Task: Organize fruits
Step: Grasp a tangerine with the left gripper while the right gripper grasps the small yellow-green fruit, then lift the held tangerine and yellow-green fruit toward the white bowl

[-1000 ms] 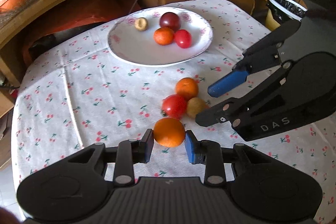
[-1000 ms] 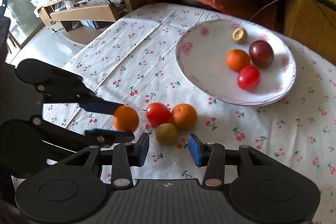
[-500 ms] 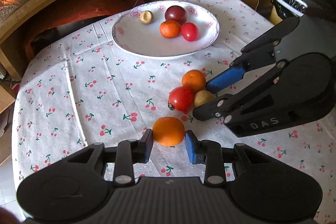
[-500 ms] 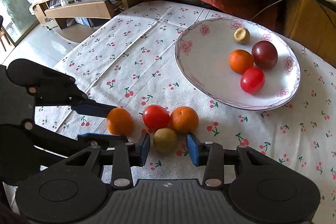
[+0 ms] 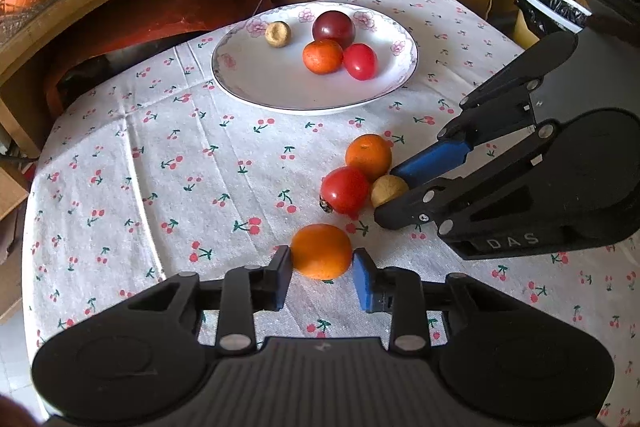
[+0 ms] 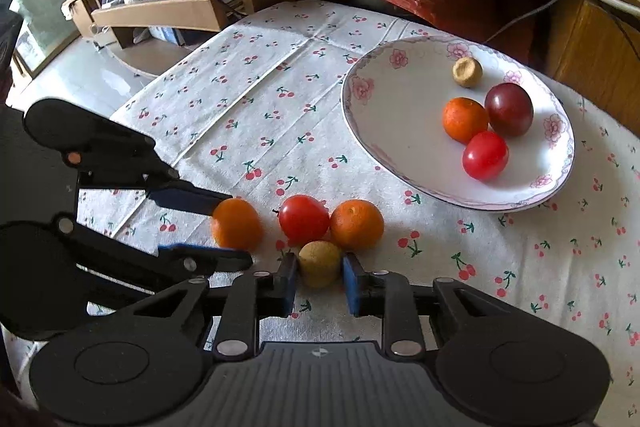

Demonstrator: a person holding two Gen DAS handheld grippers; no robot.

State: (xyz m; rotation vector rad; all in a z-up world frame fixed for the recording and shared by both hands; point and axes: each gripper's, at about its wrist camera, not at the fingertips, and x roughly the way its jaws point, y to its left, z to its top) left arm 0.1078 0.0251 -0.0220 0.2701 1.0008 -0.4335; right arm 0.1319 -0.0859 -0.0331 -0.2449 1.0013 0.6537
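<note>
Left wrist view: left gripper narrowed onto a round orange mandarin, both blue pads touching its sides; the fruit sits on the white cherry-print tablecloth. It is slightly flattened, its wider axis running pad to pad. Just beyond lie a red tomato, a second orange mandarin and a small tan round fruit, bunched together. The right gripper reaches in from the right, its tips either side of the tan fruit.

Right wrist view: right gripper pads close against the tan fruit, jaws partly closed. A white floral-rimmed plate further back holds four small fruits, including a dark purple plum.
</note>
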